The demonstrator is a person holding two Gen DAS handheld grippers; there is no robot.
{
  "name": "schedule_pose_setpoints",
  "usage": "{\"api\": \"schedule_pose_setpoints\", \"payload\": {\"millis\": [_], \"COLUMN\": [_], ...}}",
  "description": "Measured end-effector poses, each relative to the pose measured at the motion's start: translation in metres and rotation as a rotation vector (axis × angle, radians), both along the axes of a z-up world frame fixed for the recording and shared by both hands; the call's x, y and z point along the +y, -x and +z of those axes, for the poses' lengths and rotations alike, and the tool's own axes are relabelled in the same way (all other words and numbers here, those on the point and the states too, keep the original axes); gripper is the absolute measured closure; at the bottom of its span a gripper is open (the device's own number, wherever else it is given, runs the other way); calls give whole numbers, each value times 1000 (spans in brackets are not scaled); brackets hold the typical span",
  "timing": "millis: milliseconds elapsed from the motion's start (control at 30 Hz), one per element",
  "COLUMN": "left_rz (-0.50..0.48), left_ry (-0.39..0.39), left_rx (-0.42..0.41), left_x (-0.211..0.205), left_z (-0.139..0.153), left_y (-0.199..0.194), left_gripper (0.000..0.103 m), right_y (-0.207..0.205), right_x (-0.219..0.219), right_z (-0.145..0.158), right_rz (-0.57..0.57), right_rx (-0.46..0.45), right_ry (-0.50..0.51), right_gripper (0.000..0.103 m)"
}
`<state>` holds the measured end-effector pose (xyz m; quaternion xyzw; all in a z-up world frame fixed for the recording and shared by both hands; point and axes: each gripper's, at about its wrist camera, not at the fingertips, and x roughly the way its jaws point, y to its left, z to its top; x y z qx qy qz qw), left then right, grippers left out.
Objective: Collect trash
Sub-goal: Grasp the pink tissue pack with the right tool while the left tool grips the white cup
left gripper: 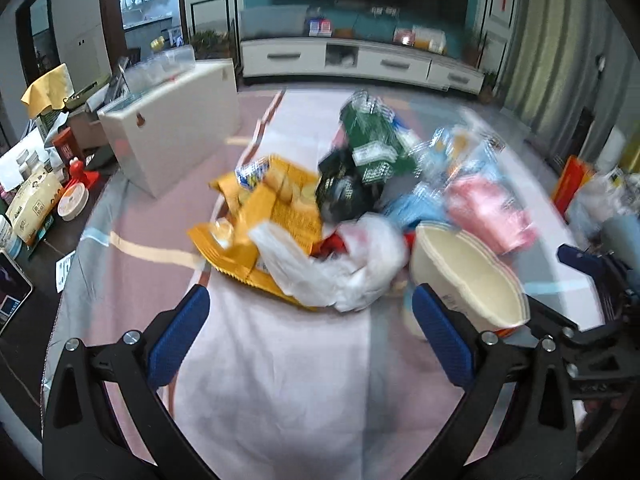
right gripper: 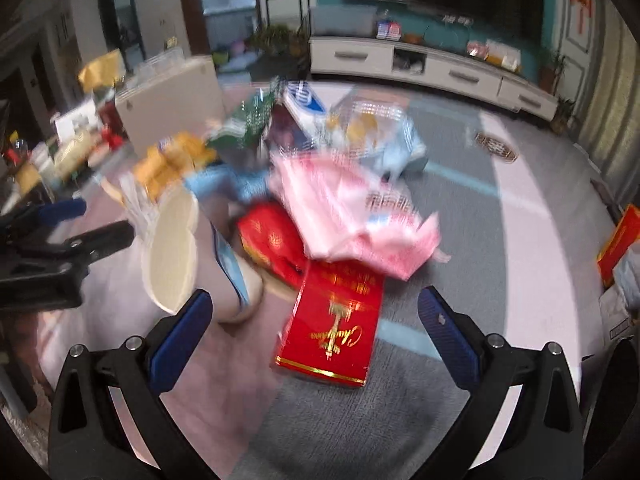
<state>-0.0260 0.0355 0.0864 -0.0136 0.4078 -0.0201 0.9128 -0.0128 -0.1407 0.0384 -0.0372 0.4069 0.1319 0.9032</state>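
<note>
A heap of trash lies on the striped cloth: a crumpled yellow snack bag [left gripper: 256, 216] beside a rumpled white plastic bag [left gripper: 332, 264], a cream paper bowl [left gripper: 468, 276] tipped on its side, a creased pink wrapper [right gripper: 352, 216], a green packet [left gripper: 370, 136], and a flat red carton [right gripper: 336, 320] at the near edge.

Gaping right tool [right gripper: 312, 320] above red carton [right gripper: 332, 328]

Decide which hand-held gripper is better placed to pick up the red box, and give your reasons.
Right. The right hand-held gripper is open with the red box lying directly between its fingers; the left hand-held gripper faces the white plastic bag instead.
</note>
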Motion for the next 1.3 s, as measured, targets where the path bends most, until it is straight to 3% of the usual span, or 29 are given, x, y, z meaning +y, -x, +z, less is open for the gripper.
{"api": "schedule_pose_setpoints", "payload": {"millis": [233, 333, 400, 533, 733, 933, 1067, 1167, 1300], "left_rz": [-4, -14, -32, -34, -27, -58, -83, -117, -122], "left_ry": [134, 164, 189, 229, 256, 313, 394, 462, 465], "left_rx": [-93, -115, -114, -97, -34, 45, 100, 111, 130], "left_x": [12, 11, 10, 13, 14, 11, 5, -5, -27], "left_z": [57, 78, 83, 70, 38, 11, -5, -10, -20], "left_y": [17, 11, 7, 3, -6, -15, -20, -21, -25], "left_gripper": [2, 2, 2, 2, 2, 6, 10, 10, 10], "right_y": [7, 0, -10, -9, -14, -18, -24, -32, -53], "right_x": [-7, -6, 1, 10, 5, -22, -40, -46, -55], "right_z": [66, 89, 90, 77, 52, 40, 30, 22, 1], "right_rz": [-75, -102, -96, -99, -135, -205, -236, -259, -320], "right_rx": [-174, -184, -140, -130, -83, -20, 38, 64, 143], "right_ry": [-77, -106, -86, -32, -36, -139, -239, -258, -337], "right_gripper": [2, 2, 2, 2, 2, 10, 24, 24, 24]}}
